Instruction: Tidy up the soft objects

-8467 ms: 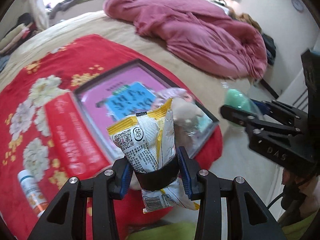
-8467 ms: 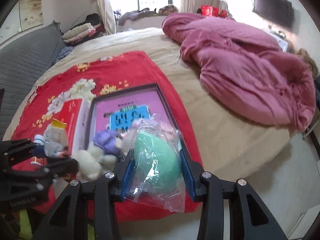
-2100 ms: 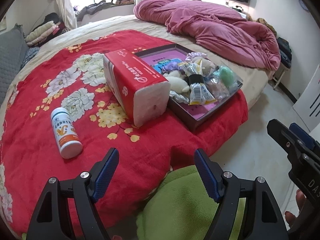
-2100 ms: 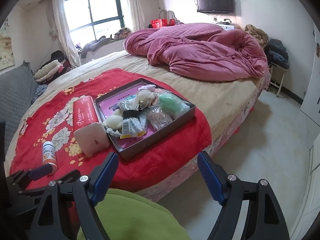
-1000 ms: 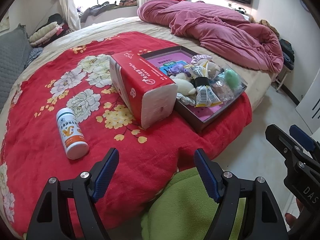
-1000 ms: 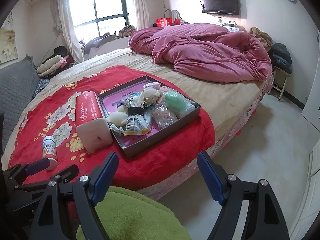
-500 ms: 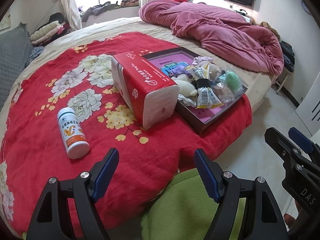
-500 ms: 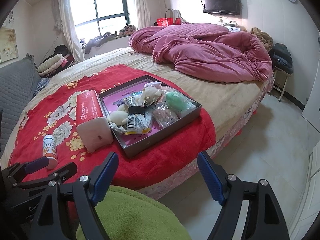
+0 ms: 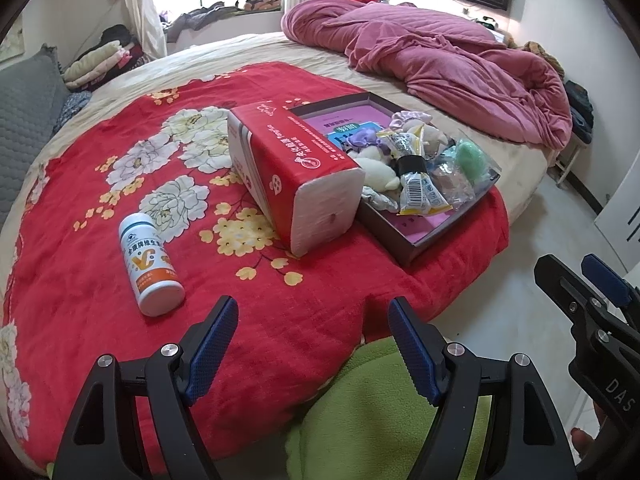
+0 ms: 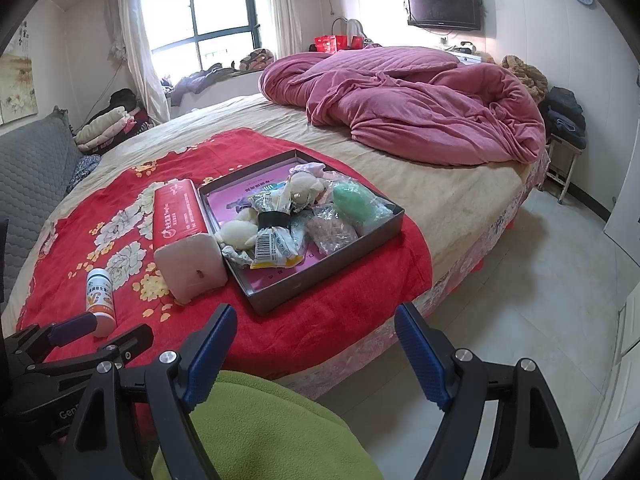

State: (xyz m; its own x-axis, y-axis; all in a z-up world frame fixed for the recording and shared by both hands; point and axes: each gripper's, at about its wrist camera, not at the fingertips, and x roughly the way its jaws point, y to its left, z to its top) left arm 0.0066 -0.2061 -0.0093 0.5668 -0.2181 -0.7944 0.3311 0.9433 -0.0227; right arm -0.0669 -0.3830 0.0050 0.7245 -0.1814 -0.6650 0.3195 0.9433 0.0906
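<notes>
A dark shallow box with a pink floor lies on the red flowered blanket near the bed's edge. Inside it lie a yellow snack packet with a black band, a bagged green sponge, white and purple plush pieces and a clear bag. My left gripper and my right gripper both hang open and hold nothing, well back from the box, over a green fleece garment.
A red tissue pack lies against the box's left side. A white and orange bottle lies further left on the blanket. A pink duvet is heaped at the far side of the bed. Tiled floor lies to the right.
Over the last second nothing has visibly changed. Earlier, the left gripper held the snack packet and the right held the bagged green sponge; both now lie in the box and the grippers have drawn back.
</notes>
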